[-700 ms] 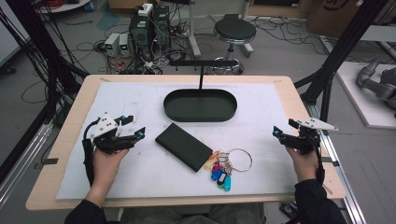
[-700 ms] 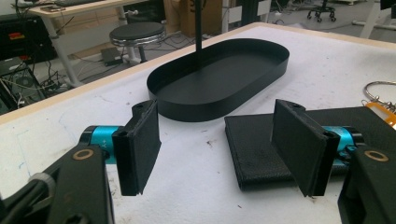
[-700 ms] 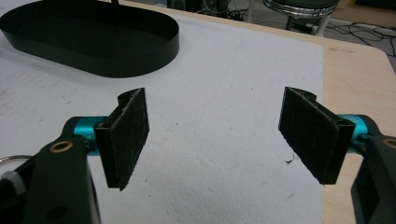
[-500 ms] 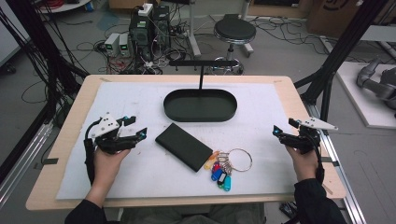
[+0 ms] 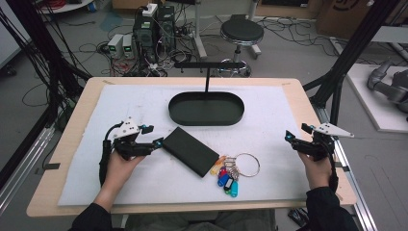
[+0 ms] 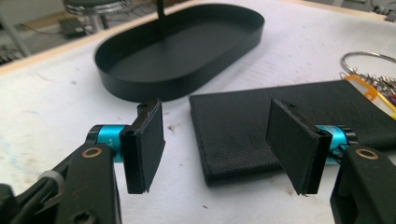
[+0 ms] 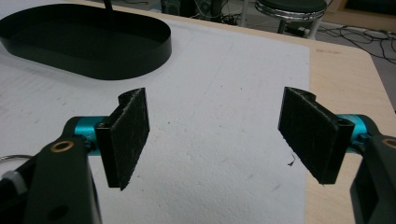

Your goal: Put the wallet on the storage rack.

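A black leather wallet [image 5: 190, 151] lies flat in the middle of the white mat. Right beside it sits a key ring with several coloured tags [image 5: 228, 173]. My left gripper [image 5: 152, 135] hovers just left of the wallet's near corner and is open. In the left gripper view the wallet [image 6: 261, 126] lies just beyond my left gripper [image 6: 217, 149], with the key ring [image 6: 369, 60] at the far right. My right gripper [image 5: 296, 131] is open near the mat's right edge, apart from everything. In the right gripper view only bare mat lies between the pads of my right gripper [image 7: 217, 135].
A black oval tray [image 5: 207, 120] with an upright T-shaped stand [image 5: 208, 65] sits at the back middle of the mat. The tray's rim [image 6: 154, 88] is beyond the left gripper. The wooden table edge [image 5: 320, 110] runs along the right. A stool and cables lie on the floor behind.
My left gripper has edged a little to the right, closer to the wallet. The right gripper has stayed about where it was.
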A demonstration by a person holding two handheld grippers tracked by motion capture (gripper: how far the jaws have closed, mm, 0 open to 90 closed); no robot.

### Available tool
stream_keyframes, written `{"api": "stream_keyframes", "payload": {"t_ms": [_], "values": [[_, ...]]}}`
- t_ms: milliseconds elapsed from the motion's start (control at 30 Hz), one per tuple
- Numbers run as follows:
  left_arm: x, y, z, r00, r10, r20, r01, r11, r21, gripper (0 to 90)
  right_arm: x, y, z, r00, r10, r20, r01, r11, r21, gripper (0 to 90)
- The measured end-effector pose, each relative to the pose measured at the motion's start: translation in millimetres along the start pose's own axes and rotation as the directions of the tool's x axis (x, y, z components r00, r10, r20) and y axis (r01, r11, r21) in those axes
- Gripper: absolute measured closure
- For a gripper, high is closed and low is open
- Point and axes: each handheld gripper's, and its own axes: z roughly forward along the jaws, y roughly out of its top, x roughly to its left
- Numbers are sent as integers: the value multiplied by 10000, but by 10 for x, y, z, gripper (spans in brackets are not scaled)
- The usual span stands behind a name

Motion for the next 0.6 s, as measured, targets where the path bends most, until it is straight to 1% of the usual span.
{"api": "stream_keyframes", "payload": {"t_ms": [67,100,167,200,233,267,300,400,433,500,567,600], "values": [[-6,-17,39,10000,55,55,-56,9996,269,380,-2,-1,-6,10000,-27,24,27,10000,-13,249],[-5,-26,51,9999,58,109,-61,9994,330,387,1,-1,-7,10000,-17,30,17,10000,-9,249],[-3,-48,80,9998,-28,202,17,9984,570,394,3,-2,-9,10000,-66,16,66,10000,3,249],[-3,-48,80,9998,-28,202,17,9984,570,394,5,-2,-11,10000,-57,-13,57,10000,-7,249],[1,-60,99,9997,-7,262,-14,9968,796,395,7,-1,-11,10000,-71,-2,71,10000,-36,249],[6,-65,104,9995,32,308,-59,9960,893,399,9,-1,-11,10000,-62,5,62,10000,-47,249],[6,-70,112,9994,-2,344,-31,9954,953,406,9,0,-10,10000,-81,2,81,10000,-51,249],[11,-82,129,9996,7,286,-42,9928,1197,413,15,1,-2,10000,-56,-42,56,10000,3,249],[15,-89,137,9995,-23,327,-17,9927,1209,418,12,2,3,9999,-138,-48,138,9999,-7,249],[24,-96,142,9995,14,319,-56,9911,1328,430,19,4,7,9999,-137,-74,137,9999,-4,249],[28,-104,150,9994,-64,345,18,9911,1335,437,24,4,10,9998,-156,-109,156,9999,11,250],[44,-117,160,9992,-144,384,85,9889,1482,439,23,5,12,9998,-186,-113,186,9998,3,249]]}}
